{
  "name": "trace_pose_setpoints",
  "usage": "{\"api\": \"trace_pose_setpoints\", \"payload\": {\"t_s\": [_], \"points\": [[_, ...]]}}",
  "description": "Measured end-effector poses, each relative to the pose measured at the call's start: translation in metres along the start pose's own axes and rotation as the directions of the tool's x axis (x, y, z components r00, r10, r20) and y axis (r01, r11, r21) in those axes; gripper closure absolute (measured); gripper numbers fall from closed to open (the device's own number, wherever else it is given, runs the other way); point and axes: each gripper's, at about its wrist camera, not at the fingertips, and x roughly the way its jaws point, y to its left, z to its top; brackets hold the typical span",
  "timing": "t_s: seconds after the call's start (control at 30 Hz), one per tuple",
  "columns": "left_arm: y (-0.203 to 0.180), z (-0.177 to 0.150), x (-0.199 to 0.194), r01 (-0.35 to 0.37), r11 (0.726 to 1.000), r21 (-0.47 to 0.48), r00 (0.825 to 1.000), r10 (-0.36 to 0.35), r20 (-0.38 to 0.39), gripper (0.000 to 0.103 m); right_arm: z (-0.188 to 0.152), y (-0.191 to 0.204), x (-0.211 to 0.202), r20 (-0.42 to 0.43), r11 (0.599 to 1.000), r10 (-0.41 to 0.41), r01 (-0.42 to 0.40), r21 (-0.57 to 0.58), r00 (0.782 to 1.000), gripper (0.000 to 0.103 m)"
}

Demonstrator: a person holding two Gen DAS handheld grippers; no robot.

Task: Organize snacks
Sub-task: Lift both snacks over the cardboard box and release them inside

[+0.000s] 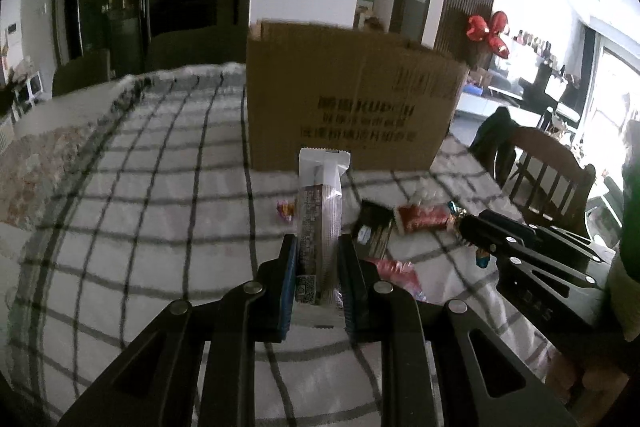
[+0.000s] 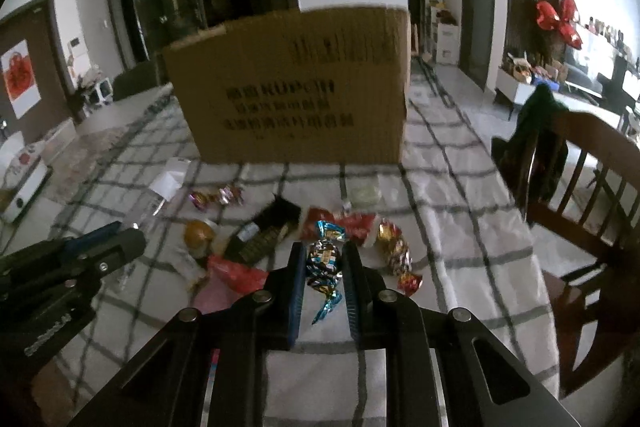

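**Both tongs loaded with snacks, brown box waiting ahead**

Two hand-held tongs work over a surface (image 2: 460, 195) covered in a white cloth with a dark grid pattern. The step in hand looks like the carry: each pair of tongs has picked something out of the scattered pile, and neither item has reached the container yet.

The left tongs (image 1: 318, 255) are closed tight on a long, grey-and-white wrapped snack bar (image 1: 320, 219), pinching its lower part so the bar stands up between the blue-padded jaws. The right tongs (image 2: 323, 263) are likewise pressed together on a small candy in a shiny blue and gold twisted wrapper (image 2: 325, 259), with one twisted tail hanging below the jaws.

Straight ahead stands a large brown cardboard box (image 2: 296, 87) with dark printed lettering, its top apparently open. Between the tongs and the box, more snacks lie loose on the cloth: a red packet (image 2: 344, 223), a dark rectangular packet (image 2: 264, 231), a gold and red wrapped candy (image 2: 394, 251) and a pink wrapper (image 2: 236, 275).

The next move probably calls for lifting both items above the box rim, then releasing them inside without clipping the cardboard wall.
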Motion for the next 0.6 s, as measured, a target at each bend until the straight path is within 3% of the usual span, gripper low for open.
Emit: {"api": "trace_pose_setpoints", "payload": {"t_s": [0.33,0.6], "points": [[-0.007,0.042,-0.031,0.020,0.999,0.028,0.990,-0.024,0.138,0.083,0.043,0.002,-0.035,0.139,0.997,0.072,-0.075,0.013,0.988,0.084],[-0.007,0.087,-0.030,0.020,0.999,0.048,0.978,-0.030,0.206,0.083,0.083,0.003,-0.047,0.239,0.995,0.099,-0.101,-0.001,0.966,0.084]]}}
